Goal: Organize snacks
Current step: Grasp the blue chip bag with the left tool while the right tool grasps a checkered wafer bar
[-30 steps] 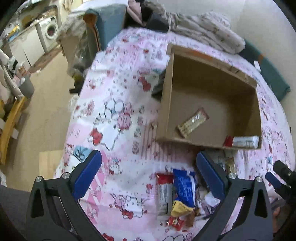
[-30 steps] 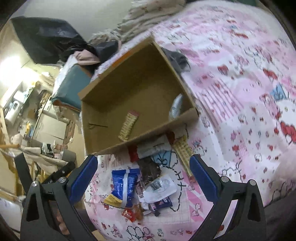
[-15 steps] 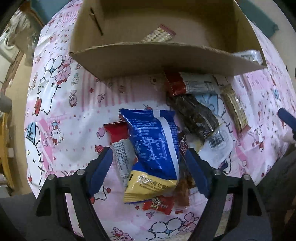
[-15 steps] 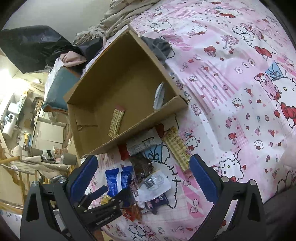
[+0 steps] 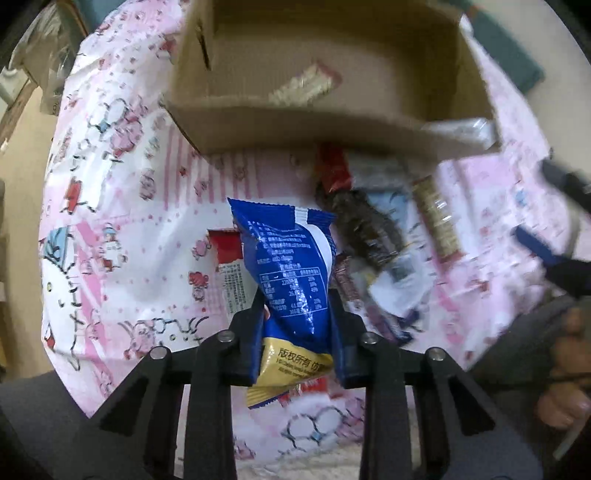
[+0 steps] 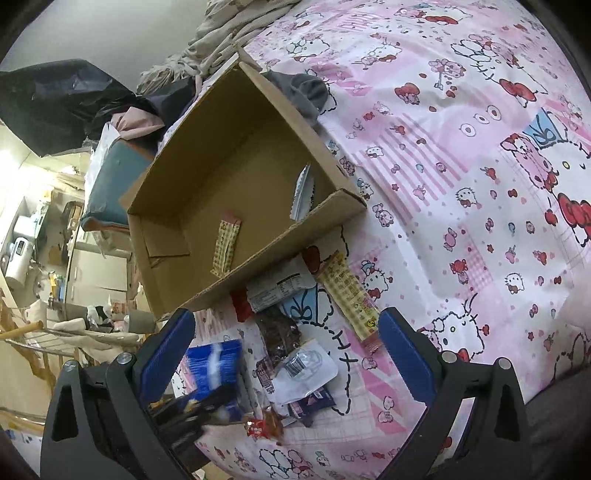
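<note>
My left gripper (image 5: 295, 314) is shut on a blue snack packet (image 5: 291, 269) with a yellow end, held just above the pile of snacks. The packet shows blurred in the right wrist view (image 6: 218, 365). A brown cardboard box (image 5: 295, 125) lies ahead on the pink bed sheet, with a checked bar (image 6: 225, 247) and a silver packet (image 6: 303, 192) inside. My right gripper (image 6: 288, 354) is open and empty over the pile: a dark packet (image 6: 277, 332), a yellow bar (image 6: 351, 295), a red-and-white bar (image 6: 273, 291) and a clear wrapper (image 6: 306, 369).
The bed edge runs along the left, with floor and furniture beyond (image 6: 37, 240). Clothes and blankets (image 6: 229, 33) are heaped behind the box. A grey cloth (image 6: 306, 92) lies against the box's far side. The right gripper's blue fingers (image 5: 535, 247) show at the left view's right edge.
My left gripper has dropped onto the pile, shut on the blue packet and begun lifting it. My right gripper has moved slightly closer to the pile and stays open.
</note>
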